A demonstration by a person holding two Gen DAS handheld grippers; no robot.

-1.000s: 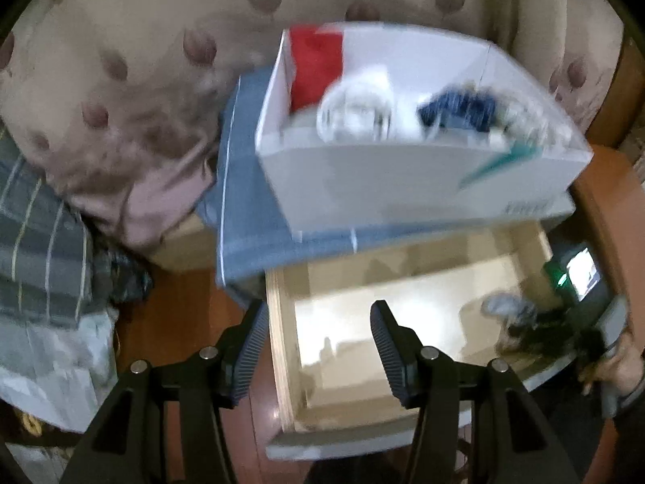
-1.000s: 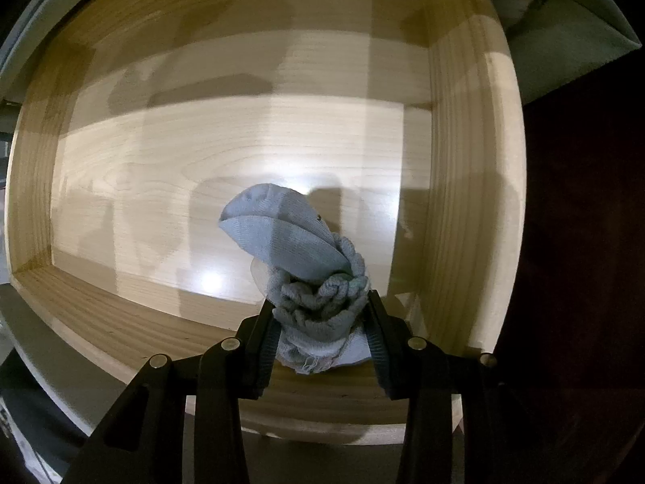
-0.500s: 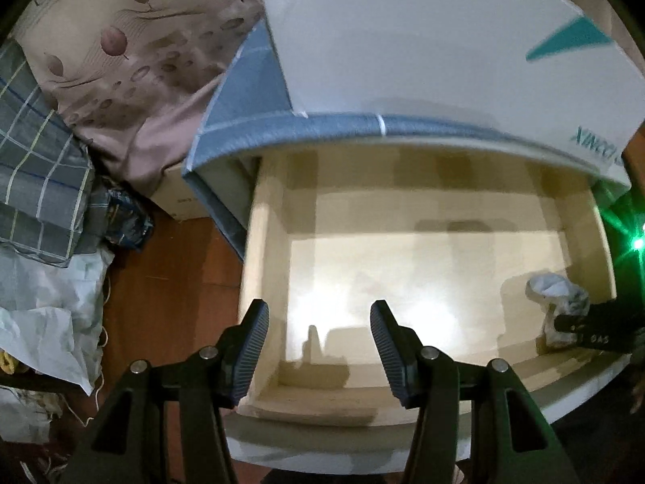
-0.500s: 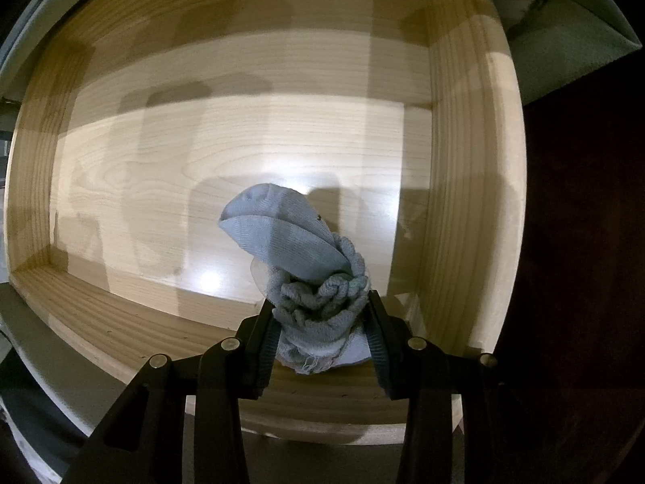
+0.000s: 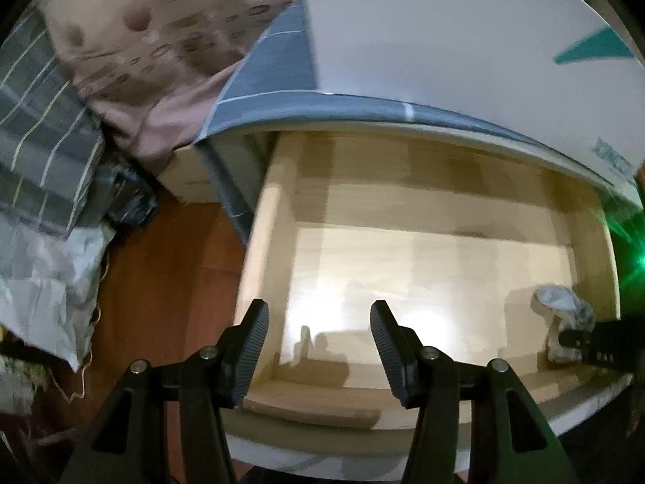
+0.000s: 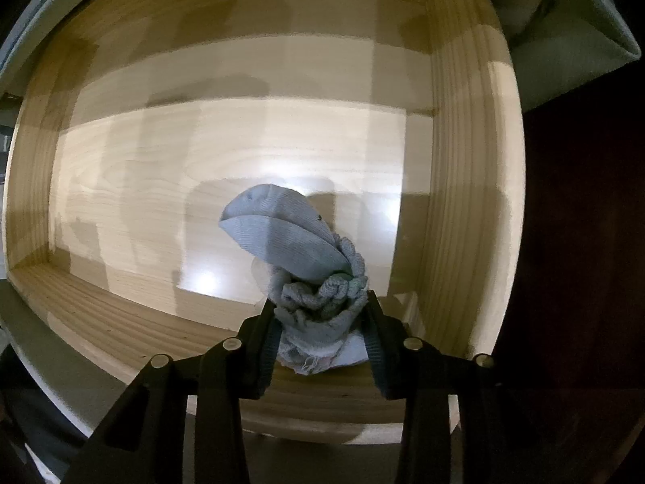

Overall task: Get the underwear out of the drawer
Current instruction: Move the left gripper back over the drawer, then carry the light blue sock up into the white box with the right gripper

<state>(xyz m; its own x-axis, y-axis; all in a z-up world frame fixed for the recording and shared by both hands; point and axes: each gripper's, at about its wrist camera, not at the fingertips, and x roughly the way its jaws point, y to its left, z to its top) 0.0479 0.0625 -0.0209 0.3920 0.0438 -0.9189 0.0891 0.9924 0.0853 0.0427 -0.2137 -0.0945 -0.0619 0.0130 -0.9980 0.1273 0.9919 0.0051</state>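
Only blurred, unreadable teal lettering on the white box (image 5: 443, 40) beside a teal triangle.

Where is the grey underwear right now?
The grey underwear sits bunched in the wooden drawer, near its front right corner, squeezed between the right gripper.

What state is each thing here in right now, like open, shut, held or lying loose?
Drawer: pulled open, otherwise bare inside.
Grey underwear: bunched up, pinched between the right gripper's pads.
Right gripper: shut on the underwear, jaws just closing further.
Left gripper: open, holding nothing, over the drawer's near-left corner.
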